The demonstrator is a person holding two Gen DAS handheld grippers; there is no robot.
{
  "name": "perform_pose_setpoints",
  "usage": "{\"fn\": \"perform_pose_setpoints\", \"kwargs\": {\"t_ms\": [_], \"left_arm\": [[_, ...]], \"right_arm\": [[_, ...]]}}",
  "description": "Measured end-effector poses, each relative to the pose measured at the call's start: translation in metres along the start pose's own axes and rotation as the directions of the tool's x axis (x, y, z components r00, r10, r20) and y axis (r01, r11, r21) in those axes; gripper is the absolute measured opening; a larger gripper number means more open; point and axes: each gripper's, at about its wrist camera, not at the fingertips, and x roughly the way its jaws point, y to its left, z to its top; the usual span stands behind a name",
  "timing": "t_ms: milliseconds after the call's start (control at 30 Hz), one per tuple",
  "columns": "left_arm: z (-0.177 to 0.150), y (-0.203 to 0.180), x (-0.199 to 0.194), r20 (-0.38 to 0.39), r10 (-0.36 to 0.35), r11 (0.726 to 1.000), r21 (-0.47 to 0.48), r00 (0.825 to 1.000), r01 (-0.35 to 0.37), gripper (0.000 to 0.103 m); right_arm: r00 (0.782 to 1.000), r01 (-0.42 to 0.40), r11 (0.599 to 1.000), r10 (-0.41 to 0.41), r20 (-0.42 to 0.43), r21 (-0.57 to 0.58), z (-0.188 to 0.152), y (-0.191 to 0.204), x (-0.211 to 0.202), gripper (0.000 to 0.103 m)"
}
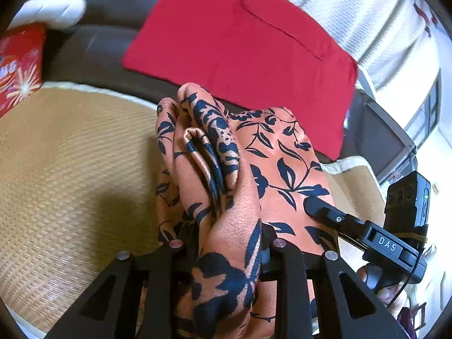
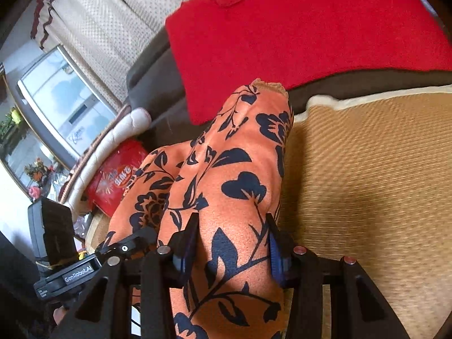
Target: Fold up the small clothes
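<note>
"DAS" on right hand-held gripper (image 1: 308, 206), "GenRobot.AI" on left hand-held gripper (image 2: 141, 234)

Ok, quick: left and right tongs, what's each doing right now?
Left tongs: closed on the orange floral cloth.
Right tongs: closed on the same cloth, bunched between the fingers.

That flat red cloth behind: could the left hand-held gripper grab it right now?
Probably not: the left hand-held gripper is shut on the orange floral garment, which bunches between it and the flat red cloth.
</note>
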Motion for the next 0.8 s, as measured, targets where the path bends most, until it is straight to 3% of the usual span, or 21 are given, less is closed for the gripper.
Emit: {"fn": "perform_pose_setpoints", "kwargs": {"t_ms": [333, 700, 800], "left_arm": [[-0.016, -0.086, 0.033, -0.031, 0.034, 0.992, 0.125, 0.999, -0.03, 0.027], [-0.021, -0.116, 0.066, -0.074, 0.125, 0.982, 0.155, 0.989, -0.113, 0.027], [-0.022, -0.121, 0.07, -0.073, 0.146, 0.978, 0.16, 0.987, -0.133, 0.028]], "right_arm": [[0.996, 0.055, 0.995, -0.06, 0.06, 0.079, -0.016, -0.062, -0.071, 0.046], [0.991, 0.136, 0.979, -0.137, -0.008, 0.153, -0.02, -0.117, -0.074, 0.042], [0.992, 0.125, 0.976, -0.125, -0.011, 0.179, -0.018, -0.124, -0.072, 0.042]]}}
